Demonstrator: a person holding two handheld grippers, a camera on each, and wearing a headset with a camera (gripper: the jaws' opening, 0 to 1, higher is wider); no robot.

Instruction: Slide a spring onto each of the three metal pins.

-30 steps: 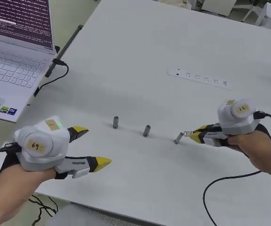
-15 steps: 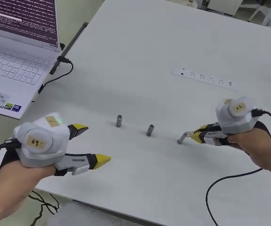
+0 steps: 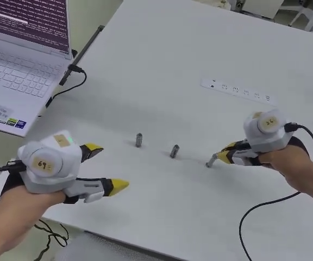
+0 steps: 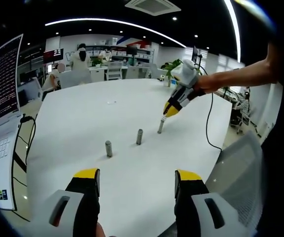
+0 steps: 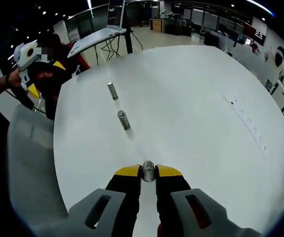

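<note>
Three short metal pins stand in a row on the white table (image 3: 162, 60). The left pin (image 3: 139, 140) and middle pin (image 3: 174, 151) each look wrapped in a coil. My right gripper (image 3: 223, 157) is shut on a small spring (image 5: 148, 171) and holds it against the top of the right pin (image 3: 211, 161), which leans. How far the spring sits over that pin I cannot tell. In the left gripper view the pins (image 4: 109, 148) (image 4: 139, 137) (image 4: 160, 126) line up, with the right gripper (image 4: 173, 107) at the last one. My left gripper (image 3: 105, 167) hovers open near the front edge, holding nothing.
An open laptop (image 3: 15, 65) sits at the far left with a black cable (image 3: 69, 81) plugged into it. A white power strip (image 3: 238, 92) lies beyond the pins. The right gripper's cable (image 3: 254, 212) trails over the table's front right.
My right gripper has moved in on the right pin, and the spring that showed between its tips and the pin is now mostly hidden. The left gripper has stayed put.
</note>
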